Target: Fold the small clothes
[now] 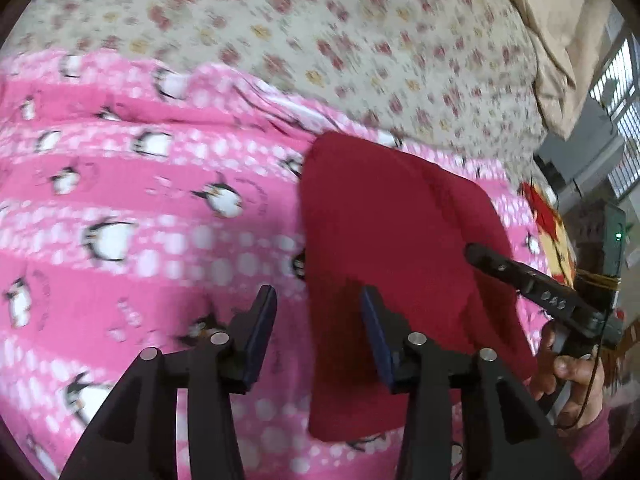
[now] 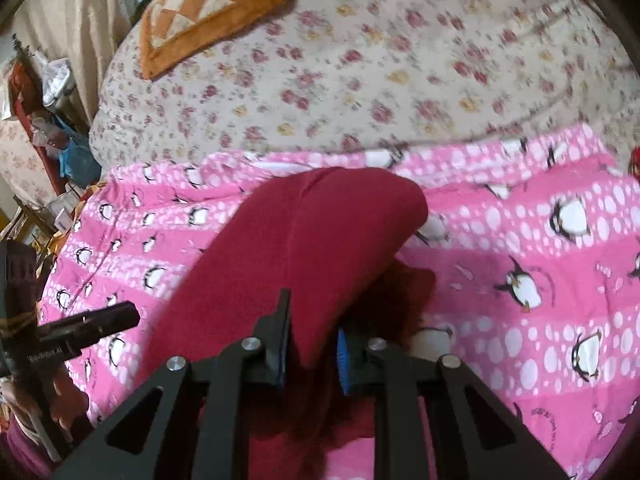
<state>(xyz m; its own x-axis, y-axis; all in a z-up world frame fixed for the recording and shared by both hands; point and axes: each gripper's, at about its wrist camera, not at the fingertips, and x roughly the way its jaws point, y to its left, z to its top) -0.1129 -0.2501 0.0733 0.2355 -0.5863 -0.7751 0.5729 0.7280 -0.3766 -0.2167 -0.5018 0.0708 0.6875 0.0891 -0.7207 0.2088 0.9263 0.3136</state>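
A small dark red garment (image 1: 392, 240) lies on a pink penguin-print blanket (image 1: 140, 200). My left gripper (image 1: 318, 332) is open and empty, hovering at the garment's left edge. My right gripper (image 2: 314, 340) is shut on the red garment (image 2: 304, 240), pinching a lifted part of it that arches up above the blanket (image 2: 520, 240); the rest of the garment lies under it. The right gripper also shows in the left wrist view (image 1: 520, 280) at the garment's right side. The left gripper's finger tip (image 2: 116, 316) shows at the left of the right wrist view.
The blanket lies on a bed with a floral sheet (image 2: 360, 80). An orange checked cushion (image 2: 208, 8) sits at the bed's far side. A beige curtain (image 1: 560, 40) and cluttered furniture (image 2: 40, 120) stand beyond the bed's edges.
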